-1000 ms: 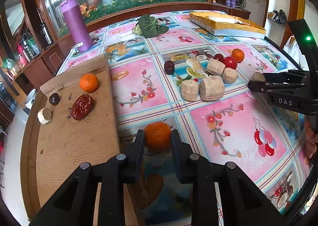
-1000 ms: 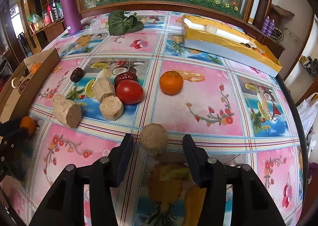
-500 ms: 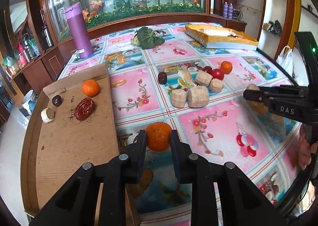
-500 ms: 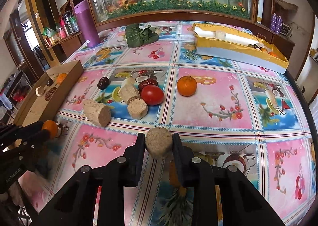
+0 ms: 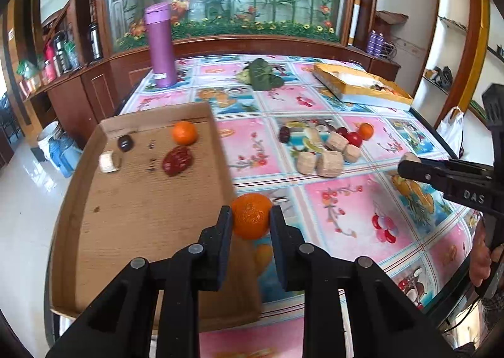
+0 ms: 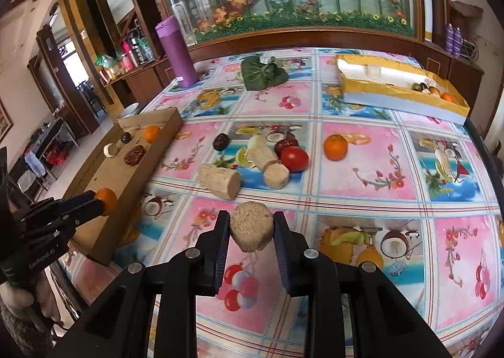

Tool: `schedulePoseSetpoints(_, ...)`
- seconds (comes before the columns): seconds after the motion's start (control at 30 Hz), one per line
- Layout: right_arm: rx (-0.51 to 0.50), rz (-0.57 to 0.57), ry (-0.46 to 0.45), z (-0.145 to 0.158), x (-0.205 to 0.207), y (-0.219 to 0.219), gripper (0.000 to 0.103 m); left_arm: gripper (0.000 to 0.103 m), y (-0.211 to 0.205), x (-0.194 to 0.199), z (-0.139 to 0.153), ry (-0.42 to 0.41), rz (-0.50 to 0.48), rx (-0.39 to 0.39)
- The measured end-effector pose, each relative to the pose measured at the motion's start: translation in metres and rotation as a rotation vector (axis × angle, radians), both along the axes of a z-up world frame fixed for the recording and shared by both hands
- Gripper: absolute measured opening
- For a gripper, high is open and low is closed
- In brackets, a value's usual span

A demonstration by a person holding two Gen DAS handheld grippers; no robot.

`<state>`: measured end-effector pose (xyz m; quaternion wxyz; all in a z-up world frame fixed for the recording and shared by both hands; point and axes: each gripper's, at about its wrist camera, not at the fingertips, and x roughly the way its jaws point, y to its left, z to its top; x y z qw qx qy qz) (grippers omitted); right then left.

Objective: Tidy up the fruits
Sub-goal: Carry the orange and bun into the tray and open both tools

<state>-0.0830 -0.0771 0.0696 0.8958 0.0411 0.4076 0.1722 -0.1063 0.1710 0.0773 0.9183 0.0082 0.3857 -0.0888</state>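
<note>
A: What did the left tool (image 5: 251,221) have in it?

B: It was clamped on an orange (image 5: 251,215), one finger on each side. The fruit was off the desk (image 5: 340,200), just past the near right edge of the cardboard tray (image 5: 126,216).

A: And the right tool (image 6: 251,228)?

B: Closed tight on a tan, corky cylinder (image 6: 251,226), also clear of the flowered tablecloth. In the left view you could see that tool from the side, with the tan piece (image 5: 409,157) at its tip.

A: What lay in the tray?

B: Four things, well apart from each other near the far end: a second orange (image 5: 184,133), a red date (image 5: 177,160), a small dark fruit (image 5: 125,143) and a pale round chunk (image 5: 107,162).

A: And the rest of the fruit?

B: A cluster sat on the desk in the middle. From the right view: a tomato (image 6: 294,158) touching a dark red fruit (image 6: 285,145) behind it, a loose orange (image 6: 335,147) to the right, a dark date (image 6: 220,141) to the left, and several tan cylinders (image 6: 220,181) lying on their sides in front.

A: Anything farther back?

B: A yellow box (image 6: 400,96) at the far right held a few small fruits in its right end. A green leafy bundle (image 6: 263,73) lay in the middle, and a purple flask (image 6: 176,54) stood upright at the far left corner.

A: Could you see the person?

B: Only a hand (image 5: 482,260) on the right tool's grip at the edge of the left view.
</note>
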Motion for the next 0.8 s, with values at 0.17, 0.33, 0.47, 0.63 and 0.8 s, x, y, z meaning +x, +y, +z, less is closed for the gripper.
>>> schedulePoseSetpoints(0.17,-0.028,0.087,-0.036,0.016,-0.008,0.036,0.030,0.023,0.044,-0.002,0.007,-0.002,0.088,0.015)
schedulePoseSetpoints(0.33,-0.039,0.175,-0.037,0.021,-0.009,0.079,0.030,0.023,0.082,-0.002,0.004,0.009,0.168,0.006)
schedulePoseSetpoints(0.47,-0.050,0.233,-0.031,0.017,-0.010,0.114,0.030,0.023,0.105,0.000,-0.009,0.042,0.215,-0.041)
schedulePoseSetpoints(0.63,-0.076,0.295,-0.028,0.010,-0.003,0.158,0.030,0.023,0.120,0.017,-0.019,0.094,0.249,-0.057)
schedulePoseSetpoints(0.8,-0.107,0.313,-0.007,-0.002,0.028,0.200,0.030,0.023,0.138,0.048,-0.015,0.139,0.300,-0.070)
